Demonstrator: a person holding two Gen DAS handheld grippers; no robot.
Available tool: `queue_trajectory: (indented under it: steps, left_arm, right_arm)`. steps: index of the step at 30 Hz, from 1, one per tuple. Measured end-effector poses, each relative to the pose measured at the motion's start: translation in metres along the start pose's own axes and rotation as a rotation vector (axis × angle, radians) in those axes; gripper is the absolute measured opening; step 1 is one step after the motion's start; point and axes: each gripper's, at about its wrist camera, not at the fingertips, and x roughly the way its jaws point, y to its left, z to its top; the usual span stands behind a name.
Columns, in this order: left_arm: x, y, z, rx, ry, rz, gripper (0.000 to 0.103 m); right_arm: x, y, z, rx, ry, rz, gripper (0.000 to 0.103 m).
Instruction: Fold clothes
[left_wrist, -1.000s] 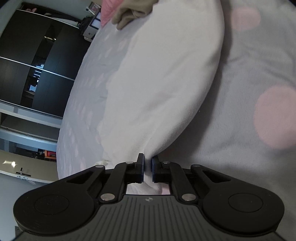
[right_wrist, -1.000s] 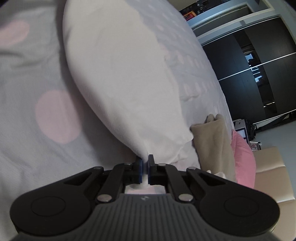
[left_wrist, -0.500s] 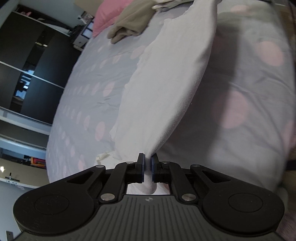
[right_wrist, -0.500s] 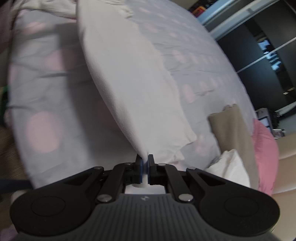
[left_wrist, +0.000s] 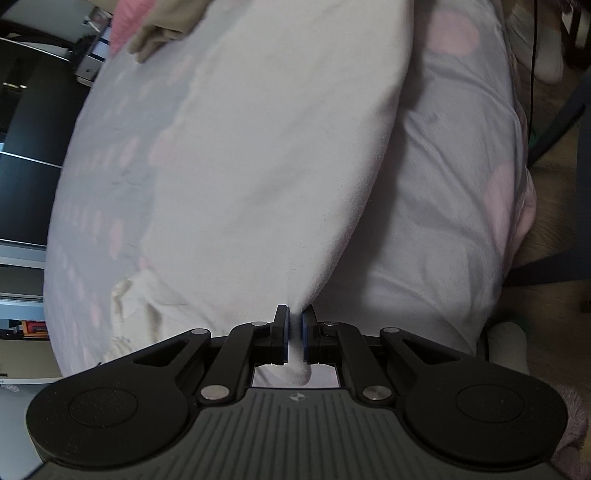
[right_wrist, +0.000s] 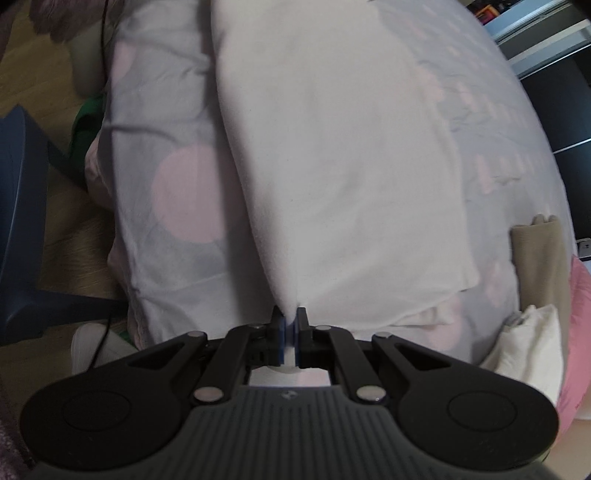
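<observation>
My left gripper (left_wrist: 294, 325) is pinched tight on a corner of the white garment (left_wrist: 273, 155), and my right gripper (right_wrist: 290, 325) clamps another corner (right_wrist: 343, 158). From each grip the cloth spreads toward twelve o'clock over the pink-dotted bedsheet (right_wrist: 177, 229). A beige folded garment (right_wrist: 539, 266) lies at three o'clock.

A soft, matt white cloth garment (left_wrist: 266, 155) is seen on a smooth cotton bedsheet (left_wrist: 443, 206); matt black plastic forms the left gripper (left_wrist: 294, 334).
</observation>
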Motion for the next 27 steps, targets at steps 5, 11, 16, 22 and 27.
queue_trajectory:
  steps: [5,11,16,22,27]
  left_arm:
    - [0.016,-0.005,-0.001,-0.010,0.030,-0.030,0.005]
    - [0.005,0.012,0.003,-0.141,0.000,-0.080,0.017]
    - [-0.019,0.035,0.006,-0.301,-0.084,-0.108,0.026]
    - [-0.036,0.065,0.017,-0.526,-0.151,-0.150,0.031]
    - [-0.031,0.080,0.038,-0.619,-0.162,-0.181,0.032]
  right_arm:
    - [0.013,0.001,-0.001,0.013,0.003,0.021,0.007]
    - [0.001,-0.013,-0.004,0.161,-0.036,0.100,0.024]
    - [-0.022,-0.035,-0.007,0.341,-0.109,0.135,0.035]
    - [-0.025,-0.077,-0.016,0.659,-0.131,0.116,0.052]
    - [-0.006,-0.104,-0.029,0.899,-0.081,0.109,0.059]
